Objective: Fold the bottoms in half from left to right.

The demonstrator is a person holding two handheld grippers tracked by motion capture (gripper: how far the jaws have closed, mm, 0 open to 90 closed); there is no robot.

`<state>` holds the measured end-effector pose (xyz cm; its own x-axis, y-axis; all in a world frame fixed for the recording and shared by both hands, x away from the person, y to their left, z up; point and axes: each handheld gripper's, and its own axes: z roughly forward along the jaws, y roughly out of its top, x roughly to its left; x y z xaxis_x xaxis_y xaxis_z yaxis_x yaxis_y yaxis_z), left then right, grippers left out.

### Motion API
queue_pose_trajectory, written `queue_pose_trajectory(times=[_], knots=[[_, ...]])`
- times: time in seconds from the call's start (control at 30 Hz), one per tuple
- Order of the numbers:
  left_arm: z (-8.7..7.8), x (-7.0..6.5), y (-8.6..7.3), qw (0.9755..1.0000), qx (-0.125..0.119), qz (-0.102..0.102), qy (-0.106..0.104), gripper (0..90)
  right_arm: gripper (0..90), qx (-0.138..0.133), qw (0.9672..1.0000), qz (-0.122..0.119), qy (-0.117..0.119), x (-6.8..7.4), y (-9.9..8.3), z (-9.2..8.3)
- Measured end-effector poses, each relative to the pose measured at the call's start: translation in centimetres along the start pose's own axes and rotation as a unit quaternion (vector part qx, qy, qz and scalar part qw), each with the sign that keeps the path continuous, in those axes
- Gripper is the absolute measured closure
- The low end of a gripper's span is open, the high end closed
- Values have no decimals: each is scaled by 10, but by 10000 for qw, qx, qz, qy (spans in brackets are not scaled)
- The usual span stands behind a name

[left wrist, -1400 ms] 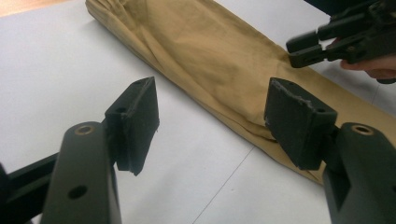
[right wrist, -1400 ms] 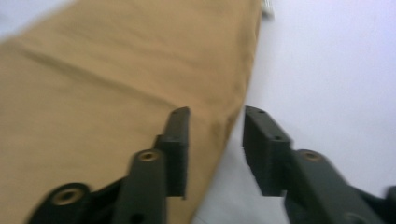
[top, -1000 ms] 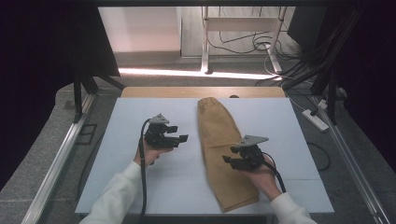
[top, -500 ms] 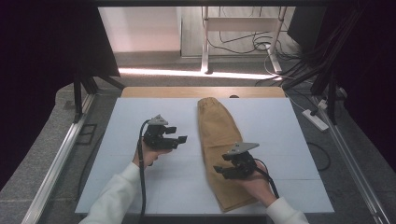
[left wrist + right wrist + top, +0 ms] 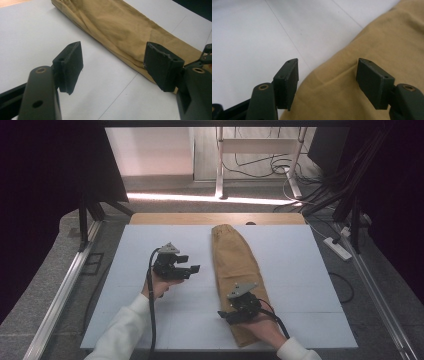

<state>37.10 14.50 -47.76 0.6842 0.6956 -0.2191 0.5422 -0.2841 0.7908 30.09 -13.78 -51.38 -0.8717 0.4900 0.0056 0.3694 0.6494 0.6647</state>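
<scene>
A tan folded garment lies lengthwise on the white table, from the far edge toward the near edge. My left gripper hovers open to the garment's left, pointing at it; in the left gripper view its jaws stand apart with nothing between them and the garment beyond. My right gripper is at the garment's near end, over its left edge. Its jaws have just been opening and now stand open above the cloth, with no pad pressing on it.
A wooden strip runs along the table's far edge. Metal frame rails flank the table on the left, and a power strip lies on the floor at the right. Cables and white stand legs are behind the table.
My right gripper has moved toward the near end of the garment and its jaws stand wider apart. The left gripper has kept still.
</scene>
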Motion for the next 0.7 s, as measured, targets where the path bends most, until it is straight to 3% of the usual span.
queue_pose_trajectory(times=[0.23, 0.4, 0.53, 0.7], knots=[[-1, 1, 0, 10000, -50, -27, 55, 313, 353, 238, 9996, -48, -158, 1, -3, 9], [-1, 3, -1, 9999, -43, -59, 79, 313, 374, 263, 9992, -77, -285, 2, -4, 9], [-2, 2, -1, 9999, -65, -56, 103, 313, 462, 365, 9986, -61, -379, 0, -2, 8], [-3, 3, -1, 9998, -100, -71, 128, 313, 651, 494, 9980, -72, -382, -4, 0, 4]])
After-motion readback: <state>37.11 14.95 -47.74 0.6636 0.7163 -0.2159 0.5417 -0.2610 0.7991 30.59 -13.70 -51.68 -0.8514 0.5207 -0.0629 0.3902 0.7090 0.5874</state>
